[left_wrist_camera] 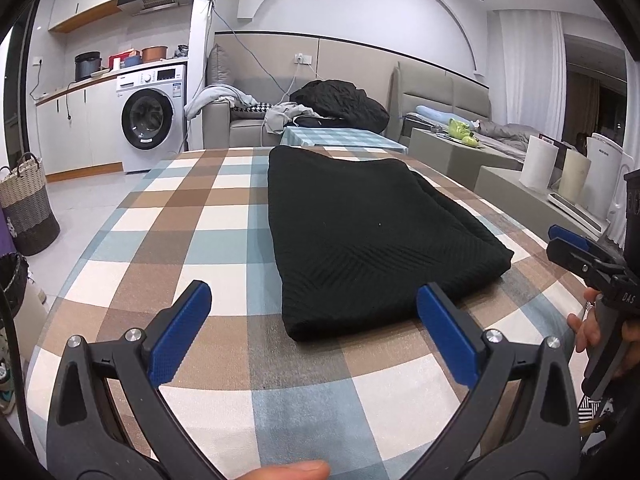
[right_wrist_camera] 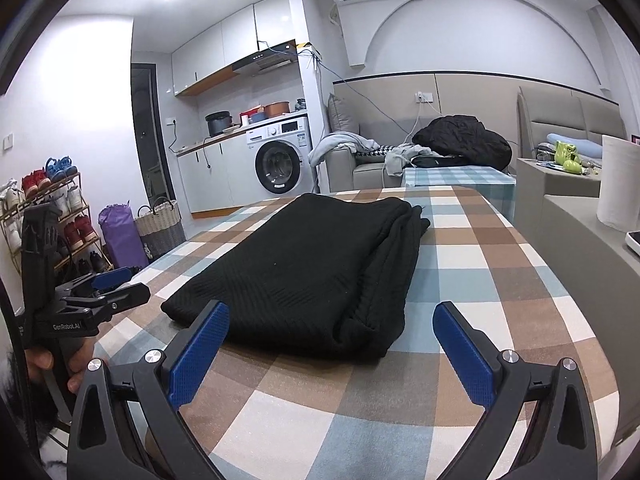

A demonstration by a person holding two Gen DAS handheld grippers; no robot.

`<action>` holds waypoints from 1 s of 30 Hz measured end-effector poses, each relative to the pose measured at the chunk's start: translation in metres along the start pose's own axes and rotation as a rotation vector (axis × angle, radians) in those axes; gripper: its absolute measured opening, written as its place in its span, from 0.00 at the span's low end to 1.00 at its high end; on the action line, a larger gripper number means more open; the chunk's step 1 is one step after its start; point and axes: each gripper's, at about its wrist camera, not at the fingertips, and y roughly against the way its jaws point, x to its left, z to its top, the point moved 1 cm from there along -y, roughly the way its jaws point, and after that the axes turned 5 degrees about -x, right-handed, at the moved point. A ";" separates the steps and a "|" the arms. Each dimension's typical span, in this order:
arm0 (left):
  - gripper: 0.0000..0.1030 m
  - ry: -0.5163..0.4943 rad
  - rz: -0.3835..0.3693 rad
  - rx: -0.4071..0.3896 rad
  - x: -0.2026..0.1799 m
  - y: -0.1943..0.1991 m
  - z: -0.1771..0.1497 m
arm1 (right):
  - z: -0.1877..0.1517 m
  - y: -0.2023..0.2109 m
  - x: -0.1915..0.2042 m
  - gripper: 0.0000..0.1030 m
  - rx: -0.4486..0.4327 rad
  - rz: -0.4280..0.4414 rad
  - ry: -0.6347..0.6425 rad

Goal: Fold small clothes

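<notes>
A black knitted garment [left_wrist_camera: 360,236] lies folded into a long rectangle on the checked tablecloth [left_wrist_camera: 208,216]; in the right wrist view the black knitted garment [right_wrist_camera: 312,272] shows stacked layers along its right edge. My left gripper [left_wrist_camera: 314,294] hovers open just short of the near end, nothing between its blue pads. My right gripper [right_wrist_camera: 332,314] is open too, at the near right corner of the cloth, empty. Each gripper shows in the other's view: the right gripper [left_wrist_camera: 576,246] at the right edge, the left gripper [right_wrist_camera: 120,284] at the left, both held by hands.
The table [right_wrist_camera: 500,320] ends close on the right beside grey blocks [right_wrist_camera: 568,184]. Behind stand a sofa with a black jacket [left_wrist_camera: 340,102], a washing machine [left_wrist_camera: 150,116], a woven basket [left_wrist_camera: 28,208] and a shoe rack [right_wrist_camera: 52,216].
</notes>
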 end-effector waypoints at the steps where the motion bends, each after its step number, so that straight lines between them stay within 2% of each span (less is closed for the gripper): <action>1: 0.99 0.000 -0.001 0.001 0.000 0.000 0.000 | 0.000 0.000 -0.001 1.00 0.001 -0.001 -0.002; 30: 0.99 -0.001 0.000 0.002 0.000 0.000 -0.001 | -0.001 -0.001 -0.003 1.00 0.000 -0.004 -0.007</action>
